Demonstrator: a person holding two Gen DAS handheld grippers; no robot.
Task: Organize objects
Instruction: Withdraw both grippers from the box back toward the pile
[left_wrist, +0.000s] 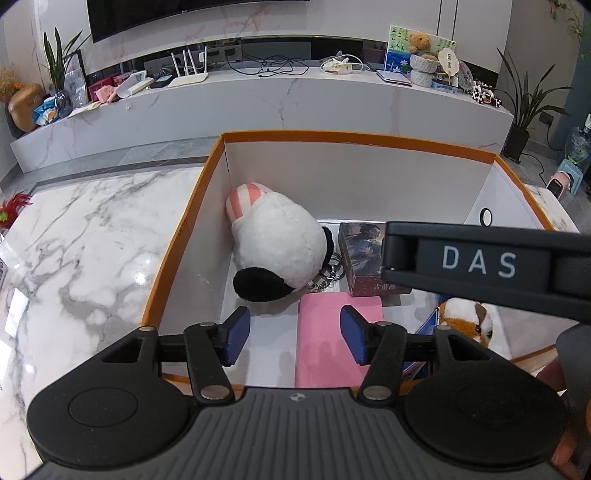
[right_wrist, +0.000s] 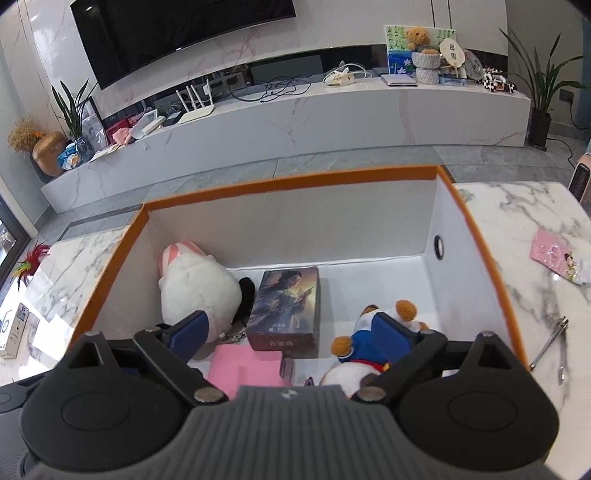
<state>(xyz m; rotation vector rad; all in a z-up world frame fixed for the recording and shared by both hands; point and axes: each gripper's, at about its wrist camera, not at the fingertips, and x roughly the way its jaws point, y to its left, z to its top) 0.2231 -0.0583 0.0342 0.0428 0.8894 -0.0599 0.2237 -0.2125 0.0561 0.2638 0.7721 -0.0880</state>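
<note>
An orange-rimmed white box (left_wrist: 332, 137) (right_wrist: 280, 177) holds a white plush with black ears and a pink striped part (left_wrist: 277, 247) (right_wrist: 195, 284), a picture box (left_wrist: 364, 254) (right_wrist: 286, 306), a pink pad (left_wrist: 332, 343) (right_wrist: 243, 369) and a small plush in blue (right_wrist: 369, 339) (left_wrist: 467, 319). My left gripper (left_wrist: 295, 336) hangs open over the box's near left part, above the pink pad, holding nothing. Over the near middle of the box my right gripper (right_wrist: 291, 334) stands wide open and empty. Its right finger (right_wrist: 391, 332) covers part of the small plush.
The box sits on a marble table (left_wrist: 81, 240) (right_wrist: 535, 221). To its right lie a pink card (right_wrist: 557, 258) and metal tweezers (right_wrist: 550, 345). A feather toy (right_wrist: 31, 262) lies at the left. The right gripper's body (left_wrist: 491, 262) crosses the left wrist view.
</note>
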